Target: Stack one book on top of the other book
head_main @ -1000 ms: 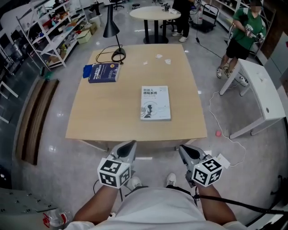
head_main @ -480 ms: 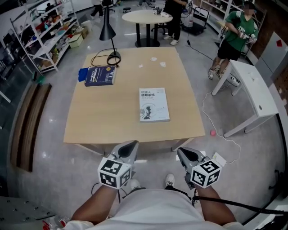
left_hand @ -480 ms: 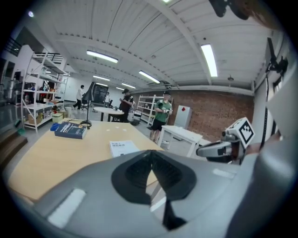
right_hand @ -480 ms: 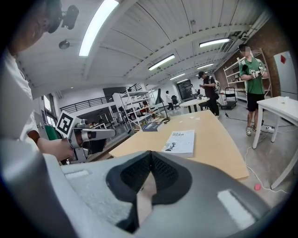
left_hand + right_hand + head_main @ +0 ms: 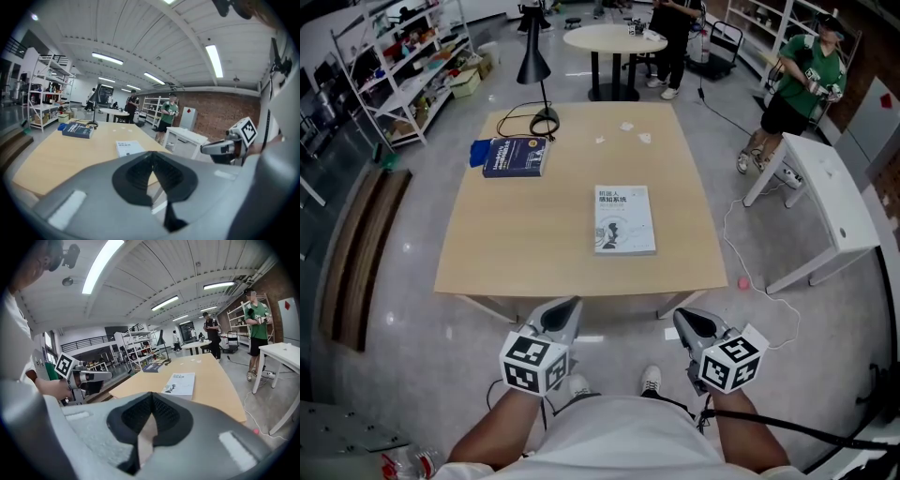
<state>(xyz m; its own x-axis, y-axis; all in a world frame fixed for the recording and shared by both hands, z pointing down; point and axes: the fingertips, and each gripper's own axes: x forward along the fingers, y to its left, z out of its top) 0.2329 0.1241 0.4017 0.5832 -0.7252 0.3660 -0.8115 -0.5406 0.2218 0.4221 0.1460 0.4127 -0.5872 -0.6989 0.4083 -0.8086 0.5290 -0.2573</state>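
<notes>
On the light wooden rectangular table | white paperback book is lying near its middle | dark blue book is lying far-left, beside black desk lamp | left gripper and right gripper are hovering off its near edge, jaws pressed together, empty

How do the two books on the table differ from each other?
The blue book has a dark cover; the white book a pale one. The blue book lies at the far left by the lamp base, the white book near the middle. The blue book looks thicker than the white book. Both lie flat and closed on the table, apart.
</notes>
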